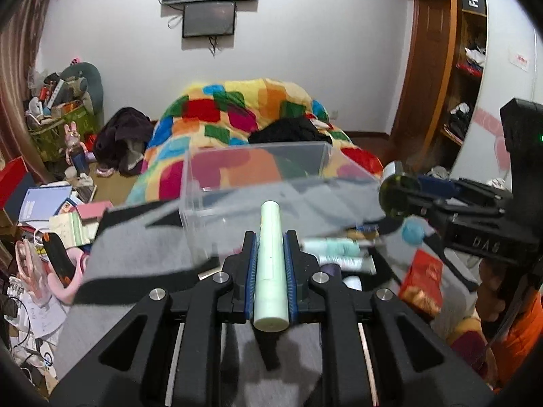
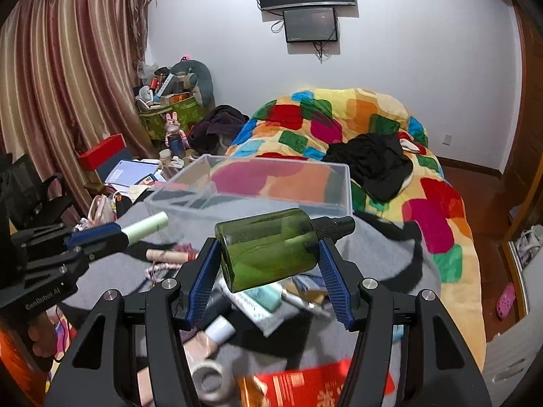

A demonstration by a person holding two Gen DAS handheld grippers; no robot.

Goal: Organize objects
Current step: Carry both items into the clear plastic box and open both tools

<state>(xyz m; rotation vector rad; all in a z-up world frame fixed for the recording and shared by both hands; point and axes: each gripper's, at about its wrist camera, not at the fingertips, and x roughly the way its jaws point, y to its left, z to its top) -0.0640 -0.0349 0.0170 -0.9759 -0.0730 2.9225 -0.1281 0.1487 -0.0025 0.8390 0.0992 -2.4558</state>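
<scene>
Left claw [image 1: 269, 254]: clenched on one pale green tube [image 1: 270, 264], which lies lengthwise between the blue pads, its tip toward the bin.
Right claw [image 2: 271, 268]: grasping one dark green bottle [image 2: 268, 249] crosswise, black cap [image 2: 334, 227] sticking out to the right.
Bin [image 2: 336, 183]: one clear box, seemingly empty, on the grey blanket [image 1: 135, 247] just beyond both claws.
Step in hand: likely carrying both items to the bin.
Doing it well: clear the near rim first, then lower each item inside before letting go; keep the two claws apart so they do not collide over the opening; hold the bottle level so it does not slip from the pads.
Left on the blanket: a loose heap below the claws, with at least two more tubes, one tape roll [image 2: 208, 378] and one red packet [image 2: 305, 386]; the rest is too blurred to count.
</scene>
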